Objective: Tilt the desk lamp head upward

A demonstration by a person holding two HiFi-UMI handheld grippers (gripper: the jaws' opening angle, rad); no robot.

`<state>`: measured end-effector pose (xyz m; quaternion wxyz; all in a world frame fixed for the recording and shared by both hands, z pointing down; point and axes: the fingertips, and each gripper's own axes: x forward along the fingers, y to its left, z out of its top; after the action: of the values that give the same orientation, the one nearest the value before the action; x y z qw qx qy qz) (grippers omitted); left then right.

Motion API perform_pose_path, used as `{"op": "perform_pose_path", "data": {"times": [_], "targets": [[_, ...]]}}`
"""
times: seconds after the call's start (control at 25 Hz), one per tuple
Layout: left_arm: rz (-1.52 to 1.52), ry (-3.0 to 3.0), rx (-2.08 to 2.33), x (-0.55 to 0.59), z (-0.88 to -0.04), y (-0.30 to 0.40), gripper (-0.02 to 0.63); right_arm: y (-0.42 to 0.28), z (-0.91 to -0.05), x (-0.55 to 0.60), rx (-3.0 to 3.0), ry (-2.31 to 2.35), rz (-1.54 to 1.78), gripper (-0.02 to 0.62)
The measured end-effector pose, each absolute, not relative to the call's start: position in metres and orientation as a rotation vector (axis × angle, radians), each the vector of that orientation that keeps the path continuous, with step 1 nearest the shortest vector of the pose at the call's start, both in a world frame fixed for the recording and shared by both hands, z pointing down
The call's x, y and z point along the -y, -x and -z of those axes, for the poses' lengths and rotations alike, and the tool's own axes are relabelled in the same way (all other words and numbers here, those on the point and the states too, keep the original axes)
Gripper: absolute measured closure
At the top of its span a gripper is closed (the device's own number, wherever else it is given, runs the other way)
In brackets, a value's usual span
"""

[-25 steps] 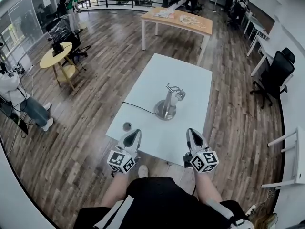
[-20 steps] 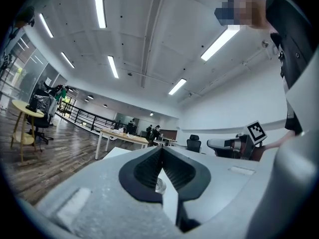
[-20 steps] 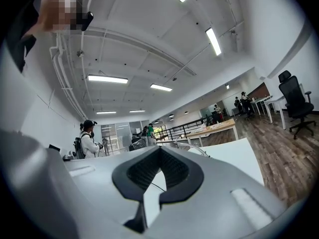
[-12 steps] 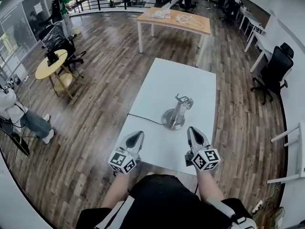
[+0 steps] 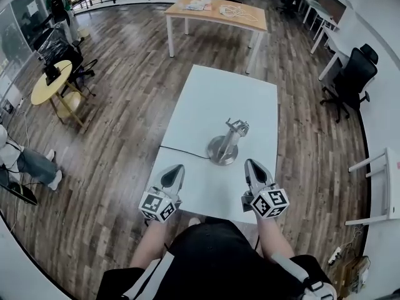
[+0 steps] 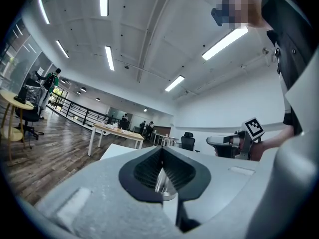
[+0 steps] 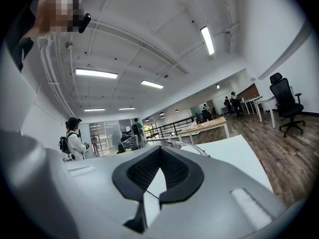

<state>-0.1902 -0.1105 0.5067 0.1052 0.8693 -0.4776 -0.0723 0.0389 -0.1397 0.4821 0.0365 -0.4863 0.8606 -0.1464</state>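
Note:
A silver desk lamp stands near the middle of the white table (image 5: 206, 99), with a round base (image 5: 222, 150) and a short post that leans right. Its small head (image 5: 238, 127) sits low at the post's top. A black cable (image 5: 181, 152) runs from the base to the table's left edge. My left gripper (image 5: 175, 170) is shut and empty over the near edge, left of the base. My right gripper (image 5: 250, 165) is shut and empty, to the base's right. In the left gripper view the left gripper (image 6: 160, 151) points level at the base (image 6: 162, 182). The lamp head (image 7: 185, 145) shows above the right gripper (image 7: 160, 149).
A wooden table (image 5: 215, 10) stands beyond the white one. A black office chair (image 5: 347, 80) and white desks (image 5: 386, 189) are at the right. A round yellow table (image 5: 49, 83) and people (image 5: 25, 161) are at the left, on the wood floor.
Both grippers have come forward over the table's near edge, closer to the lamp base. Their jaws stay shut. The lamp has not moved.

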Motion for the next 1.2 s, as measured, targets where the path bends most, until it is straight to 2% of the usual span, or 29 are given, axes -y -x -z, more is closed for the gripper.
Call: {"op": "perform_pose_path", "data": {"times": [0.4,0.84,1.0,1.2], "targets": [[0.119,-2.608,1.35,0.148,-0.513,0.157,0.606,-0.058,-0.478,0.173,-2.61,1.505,0.47,0.591],[-0.035,-2.582,1.264,0.179,-0.563,0.119,0.591,-0.084,-0.505,0.184,-2.579,1.528,0.569,0.591],[-0.116,-2.577,1.218,0.185,-0.585,0.103,0.566,-0.089,-0.519,0.188,-2.578,1.546,0.623,0.59],[-0.27,-2.575,1.169,0.195,-0.615,0.086,0.496,-0.106,-0.531,0.197,-2.536,1.59,0.692,0.59]]}}
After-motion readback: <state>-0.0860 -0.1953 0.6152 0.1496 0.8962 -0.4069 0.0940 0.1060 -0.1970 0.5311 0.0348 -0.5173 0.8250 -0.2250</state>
